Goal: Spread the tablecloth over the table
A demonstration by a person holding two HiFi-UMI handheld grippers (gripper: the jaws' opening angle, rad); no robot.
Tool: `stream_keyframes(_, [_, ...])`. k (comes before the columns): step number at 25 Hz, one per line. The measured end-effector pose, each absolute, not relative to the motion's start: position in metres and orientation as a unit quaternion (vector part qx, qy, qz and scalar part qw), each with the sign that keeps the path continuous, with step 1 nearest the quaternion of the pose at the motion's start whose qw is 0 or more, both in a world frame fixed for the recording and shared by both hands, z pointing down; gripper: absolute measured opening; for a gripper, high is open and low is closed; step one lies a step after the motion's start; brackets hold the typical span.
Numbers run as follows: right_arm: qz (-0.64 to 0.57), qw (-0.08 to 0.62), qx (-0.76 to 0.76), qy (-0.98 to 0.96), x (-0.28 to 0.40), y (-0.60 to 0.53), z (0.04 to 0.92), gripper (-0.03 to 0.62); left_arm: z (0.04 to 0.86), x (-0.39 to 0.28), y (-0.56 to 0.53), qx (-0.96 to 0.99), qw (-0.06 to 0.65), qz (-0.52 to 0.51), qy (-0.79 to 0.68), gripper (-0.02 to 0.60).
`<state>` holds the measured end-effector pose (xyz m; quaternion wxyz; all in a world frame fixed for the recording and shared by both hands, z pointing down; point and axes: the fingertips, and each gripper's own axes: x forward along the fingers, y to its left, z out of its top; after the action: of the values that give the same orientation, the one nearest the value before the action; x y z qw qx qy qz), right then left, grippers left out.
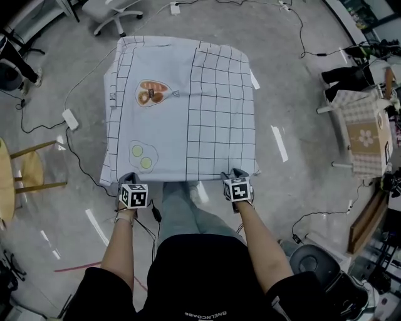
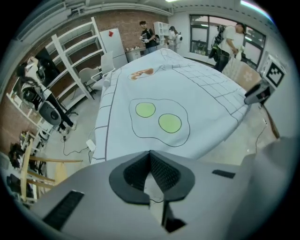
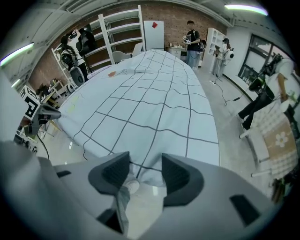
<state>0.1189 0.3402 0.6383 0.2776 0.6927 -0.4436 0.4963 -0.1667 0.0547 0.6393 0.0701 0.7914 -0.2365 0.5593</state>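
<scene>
Two grippers meet the near edge: left gripper (image 1: pixel 129 178) jaws clench the cloth (image 1: pixel 182 106) hem, right gripper (image 1: pixel 237 172) jaws stand released astride it. One cloth covers the worktop; one wooden chair (image 1: pixel 25 172) and one office chair (image 1: pixel 116 15) stand clear.

The tablecloth (image 1: pixel 219 113) covers the whole table; edges hang down

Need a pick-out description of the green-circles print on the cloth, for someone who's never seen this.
Find the pale blue tablecloth at the centre of the head view. On its plain, ungridded half, look at the near corner beside the left gripper: the egg print is a wavy outline round two green discs. The only other print there, farther away, is orange-brown.
</scene>
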Motion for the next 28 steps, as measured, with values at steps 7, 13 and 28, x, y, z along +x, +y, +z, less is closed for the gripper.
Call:
stream_keyframes(7, [0.485, 0.339, 0.665, -0.456, 0.094, 0.366, 0.627, 0.162, 0.627, -0.199, 0.081, 0.771, 0.134, 0.563, -0.265, 0.014])
stream_keyframes(13, [0.445, 0.338, 0.678, -0.477, 0.103, 0.312, 0.615, 0.133, 0.622, -0.204, 0.047, 0.774, 0.122, 0.551, -0.287, 0.014])
stream_keyframes(28, [0.481, 0.370, 0.628, -0.487, 0.105, 0.191, 0.632, 0.122, 0.637, -0.173, 0.000, 0.771, 0.107, 0.585, -0.228, 0.015])
